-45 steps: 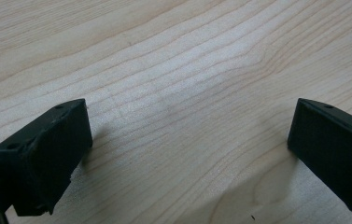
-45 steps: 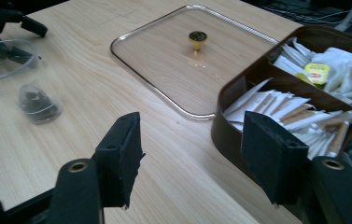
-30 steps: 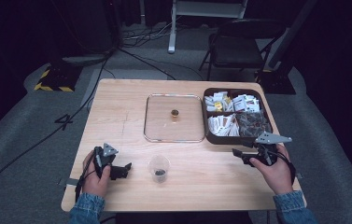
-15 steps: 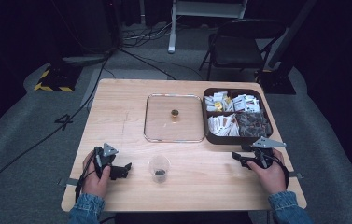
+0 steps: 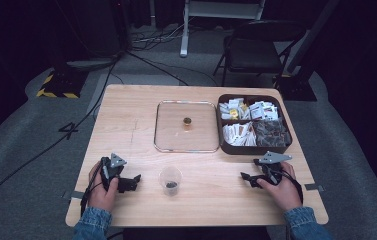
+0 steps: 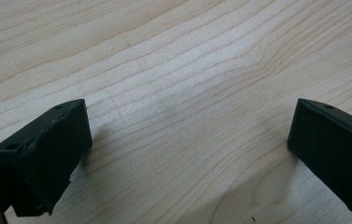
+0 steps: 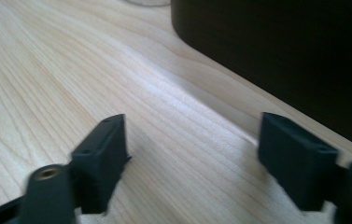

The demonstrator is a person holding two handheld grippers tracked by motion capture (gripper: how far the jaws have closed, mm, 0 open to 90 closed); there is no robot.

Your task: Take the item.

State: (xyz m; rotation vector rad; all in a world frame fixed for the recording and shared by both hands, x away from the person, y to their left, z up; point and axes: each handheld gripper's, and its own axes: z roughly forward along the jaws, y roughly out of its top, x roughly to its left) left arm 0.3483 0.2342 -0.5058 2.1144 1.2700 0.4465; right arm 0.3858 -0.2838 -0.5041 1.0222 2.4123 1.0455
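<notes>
- L gripper point(image 5: 126, 181): jaws apart, nothing btwn them, resting low on the table point(image 5: 126, 120) at its near left edge. Risk: a sideways sweep w/ open jaws could clip the cup.
- Clear cup point(image 5: 170, 180), something small and dark inside, stands upright near front edge btwn both grippers, apart from each. Looks light, so a one-jaw nudge could tip it and spill.
- Glass lid point(image 5: 186, 126) lies flat mid-table; its knob is small and could slip from a pinch.
- R gripper point(image 5: 250, 179): jaws have just been opening, now wide apart, empty, just before the dark tray point(image 5: 253, 148). Reaching fwd could bump its wall and shift the packets point(image 5: 248, 131).
</notes>
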